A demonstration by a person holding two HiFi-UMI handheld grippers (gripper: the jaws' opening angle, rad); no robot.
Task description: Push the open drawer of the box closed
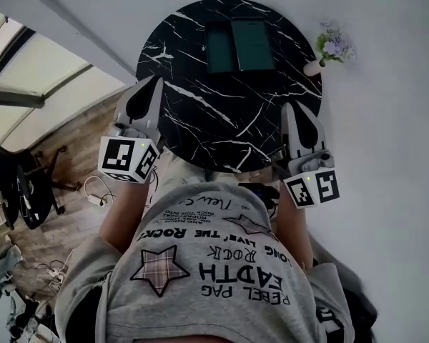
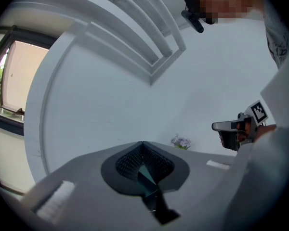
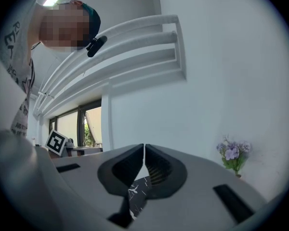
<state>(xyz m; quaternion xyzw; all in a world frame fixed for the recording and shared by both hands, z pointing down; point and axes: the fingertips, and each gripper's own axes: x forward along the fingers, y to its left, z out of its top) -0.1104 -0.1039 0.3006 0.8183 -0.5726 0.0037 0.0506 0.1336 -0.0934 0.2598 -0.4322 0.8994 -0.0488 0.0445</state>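
A dark green box [image 1: 252, 43] lies at the far side of the round black marble table [image 1: 200, 113], with its drawer [image 1: 219, 48] drawn out to the left. My left gripper [image 1: 156, 80] hovers over the table's near left rim, jaws shut and empty. At the near right rim my right gripper [image 1: 289, 107] is also shut with nothing in it. Both are well short of the box. In the left gripper view the jaws [image 2: 142, 144] meet, tilted up at a white wall. In the right gripper view the gripper [image 3: 144, 147] is closed too, and marble shows through the gap below.
A small vase of purple flowers [image 1: 332, 47] stands just off the table's far right edge, by the white wall. Wooden floor with cables and dark chairs [image 1: 28, 191] lies to the left. The person's grey printed shirt [image 1: 214, 263] fills the foreground.
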